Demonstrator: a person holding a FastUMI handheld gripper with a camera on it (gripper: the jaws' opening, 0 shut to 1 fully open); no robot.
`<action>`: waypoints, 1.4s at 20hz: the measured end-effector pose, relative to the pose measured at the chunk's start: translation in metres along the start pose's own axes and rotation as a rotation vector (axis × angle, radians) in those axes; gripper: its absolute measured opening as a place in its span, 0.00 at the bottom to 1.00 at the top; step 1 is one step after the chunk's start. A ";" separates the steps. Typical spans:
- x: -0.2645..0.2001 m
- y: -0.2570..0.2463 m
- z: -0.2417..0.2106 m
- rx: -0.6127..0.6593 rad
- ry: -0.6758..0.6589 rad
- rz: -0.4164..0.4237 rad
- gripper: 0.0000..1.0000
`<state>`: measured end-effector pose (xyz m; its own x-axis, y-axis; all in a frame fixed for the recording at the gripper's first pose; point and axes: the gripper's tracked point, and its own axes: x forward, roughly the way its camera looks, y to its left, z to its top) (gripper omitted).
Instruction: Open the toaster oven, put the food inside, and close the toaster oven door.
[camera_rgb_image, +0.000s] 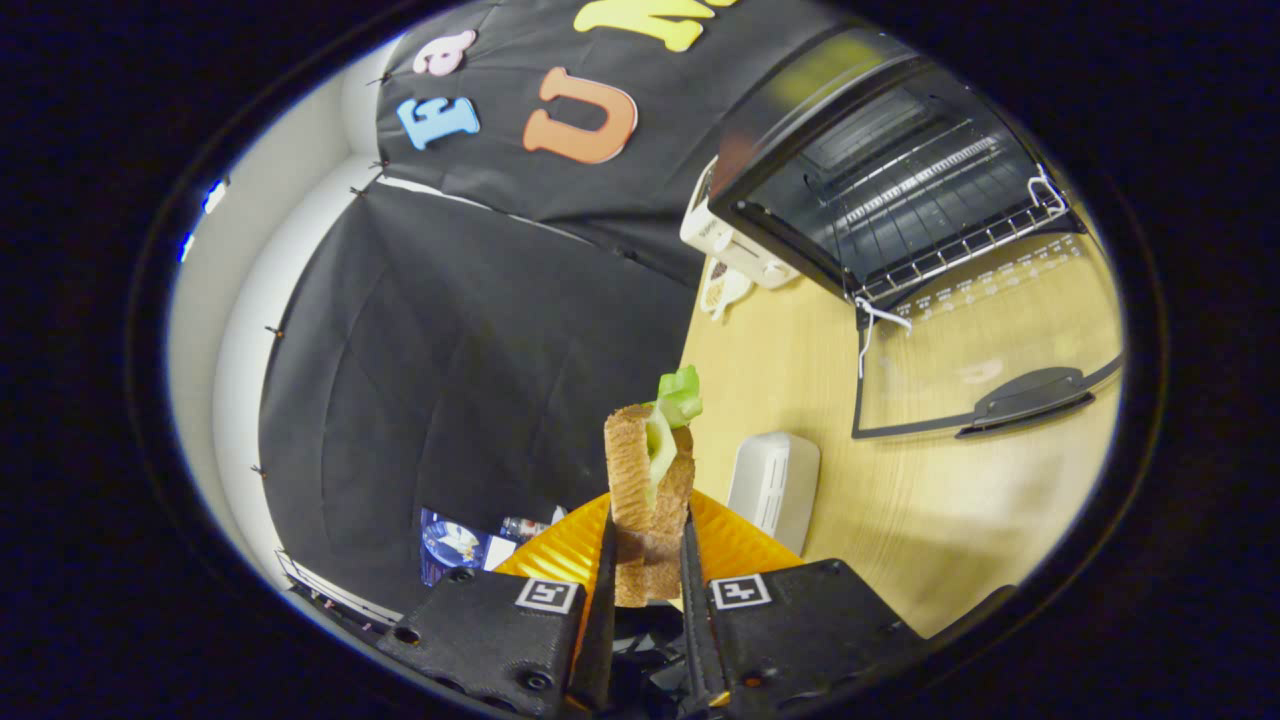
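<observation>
Clamped in my claw (648, 570) is the sandwich (648, 490), both fingers pressing it; toaster oven (900, 190) beyond, door (985, 350) dropped open.

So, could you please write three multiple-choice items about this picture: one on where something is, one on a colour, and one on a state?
1. Where is the sandwich?
A. On the oven rack
B. Between the two fingers of the gripper
C. Lying flat on the table

2. What colour is the plate just behind the sandwich?
A. Orange
B. Blue
C. Green

3. In what state is the toaster oven door?
A. Shut
B. Taken off and missing
C. Open, folded down toward the wooden table

Key: 1 B, both fingers press on the bread from either side. 2 A, the ribbed rim behind the bread is orange. 3 C, the glass door with its handle hangs down and the wire rack inside is exposed.
</observation>
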<state>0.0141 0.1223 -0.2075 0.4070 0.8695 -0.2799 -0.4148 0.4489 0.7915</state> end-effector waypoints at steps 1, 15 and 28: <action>-0.003 -0.002 0.005 0.004 -0.036 0.001 0.35; -0.076 -0.118 0.120 0.348 -0.834 -0.193 0.35; -0.042 -0.172 0.214 0.498 -0.946 -0.244 0.35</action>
<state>0.2427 -0.0360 -0.2153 0.9818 0.1632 -0.0970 0.0503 0.2690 0.9618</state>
